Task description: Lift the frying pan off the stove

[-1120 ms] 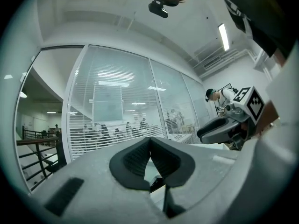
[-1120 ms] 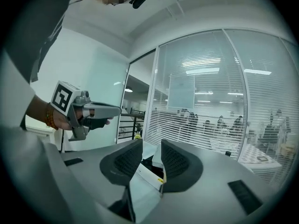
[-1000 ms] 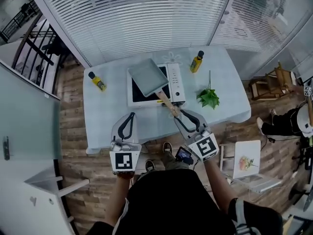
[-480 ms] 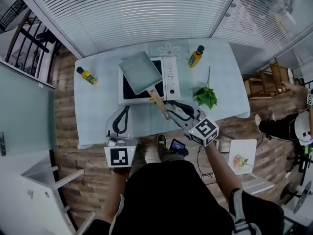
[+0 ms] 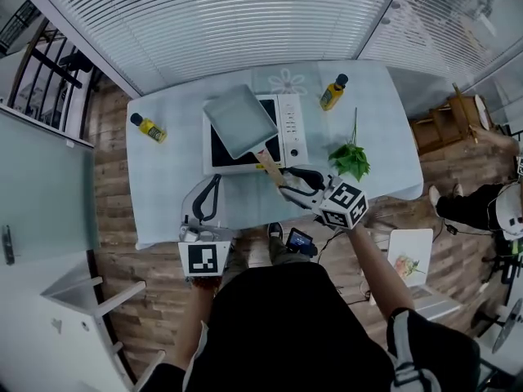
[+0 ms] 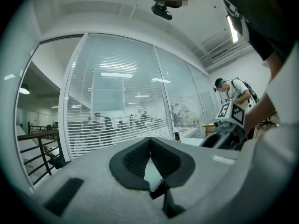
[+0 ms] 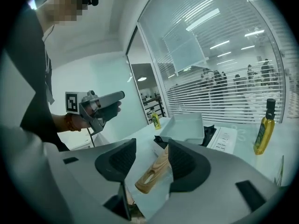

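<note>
While the pan (image 5: 239,121) rests askew on the stove (image 5: 288,129), its wooden handle (image 5: 270,167) juts past the near edge and lies between the right gripper's (image 5: 288,188) jaws. They have just been opening, and the handle is close to one pad and clear of the other. That gripper tips slightly downward. The left gripper (image 5: 214,181) hovers level over the table (image 5: 163,194), jaws together and empty.

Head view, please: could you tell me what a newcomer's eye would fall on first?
The grey square pan sits on the stove mid-table, its wooden handle pointing at the person. The right gripper has that handle between its jaws, which have just been opening and do not press it. A green sprig lies to the right.
</note>
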The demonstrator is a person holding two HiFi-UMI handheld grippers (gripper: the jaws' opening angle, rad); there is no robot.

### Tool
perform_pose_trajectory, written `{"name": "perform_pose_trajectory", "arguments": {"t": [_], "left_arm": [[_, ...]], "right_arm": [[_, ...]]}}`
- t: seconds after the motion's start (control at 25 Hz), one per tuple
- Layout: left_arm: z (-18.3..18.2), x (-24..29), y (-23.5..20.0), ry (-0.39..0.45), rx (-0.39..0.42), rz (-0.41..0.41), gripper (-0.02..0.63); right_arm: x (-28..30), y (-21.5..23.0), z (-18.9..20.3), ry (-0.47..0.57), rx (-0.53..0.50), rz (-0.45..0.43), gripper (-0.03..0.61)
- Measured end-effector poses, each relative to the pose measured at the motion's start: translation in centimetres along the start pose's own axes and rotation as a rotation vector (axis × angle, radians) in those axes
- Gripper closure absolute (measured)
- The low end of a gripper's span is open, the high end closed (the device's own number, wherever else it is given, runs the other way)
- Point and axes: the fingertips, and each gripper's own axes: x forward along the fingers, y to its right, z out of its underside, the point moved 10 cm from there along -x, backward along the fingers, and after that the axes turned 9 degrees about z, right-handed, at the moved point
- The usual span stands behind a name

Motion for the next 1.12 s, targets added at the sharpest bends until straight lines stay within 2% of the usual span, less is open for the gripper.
{"name": "perform_pose_trajectory", "arguments": {"t": [0.52, 0.76, 1.0, 1.12], "left_arm": [[0.8, -0.4, -0.1, -0.038, -0.015, -0.009, 0.598], [1.0, -0.7, -0.2, -0.035, -0.016, -0.035, 0.598], [1.4, -1.0, -0.3, -0.054, -0.025, -0.054, 0.598], [1.4, -1.1, -0.4, -0.052, -0.018, -0.059, 0.598]], "right_arm": [[2.9, 2.9, 3.2, -0.189, 0.274, -0.243, 0.31], [4.8, 4.1, 4.3, -0.195, 0.506, -0.352, 0.301], [6.1, 4.2, 4.8, -0.151, 0.643, -0.413, 0.301], [6.9, 3.9, 4.8, -0.16, 0.648, -0.428, 0.301]]}}
